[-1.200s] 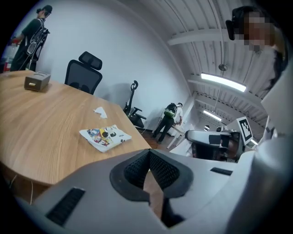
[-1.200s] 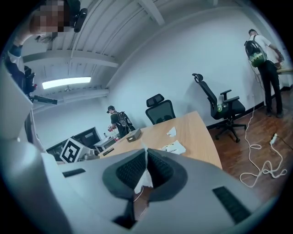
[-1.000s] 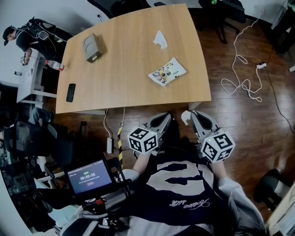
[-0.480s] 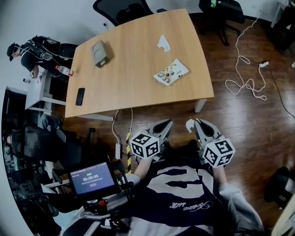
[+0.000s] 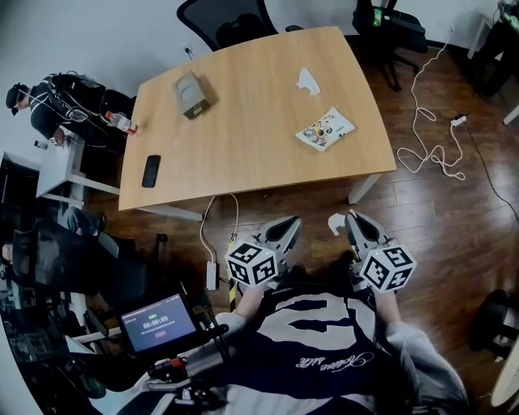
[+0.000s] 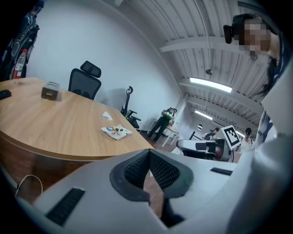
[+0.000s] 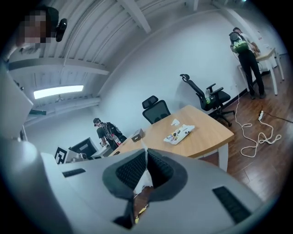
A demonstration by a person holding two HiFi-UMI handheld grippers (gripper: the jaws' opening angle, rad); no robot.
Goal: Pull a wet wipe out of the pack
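Observation:
The wet wipe pack (image 5: pixel 325 130) lies flat on the right part of the wooden table (image 5: pixel 243 146), with a crumpled white wipe (image 5: pixel 306 80) beyond it. Both grippers hover over the floor, short of the table's near edge. My right gripper (image 5: pixel 347 220) is shut on a small white wipe (image 5: pixel 335 220), which shows between its pads (image 7: pixel 142 180). My left gripper (image 5: pixel 285 228) is shut with nothing in it, its pads (image 6: pixel 158 167) meeting at the tip. The pack (image 6: pixel 116 131) (image 7: pixel 179 133) lies well ahead of both.
A grey box (image 5: pixel 190 85) and a black phone (image 5: pixel 151 171) sit on the table's left part. Office chairs (image 5: pixel 219 20) stand behind it. A white cable (image 5: pixel 426 154) snakes over the floor at right. A person (image 5: pixel 49 101) sits at a desk, far left.
Both grippers have drawn back from the table's near edge, and the table now lies farther ahead. The right gripper still holds the white wipe.

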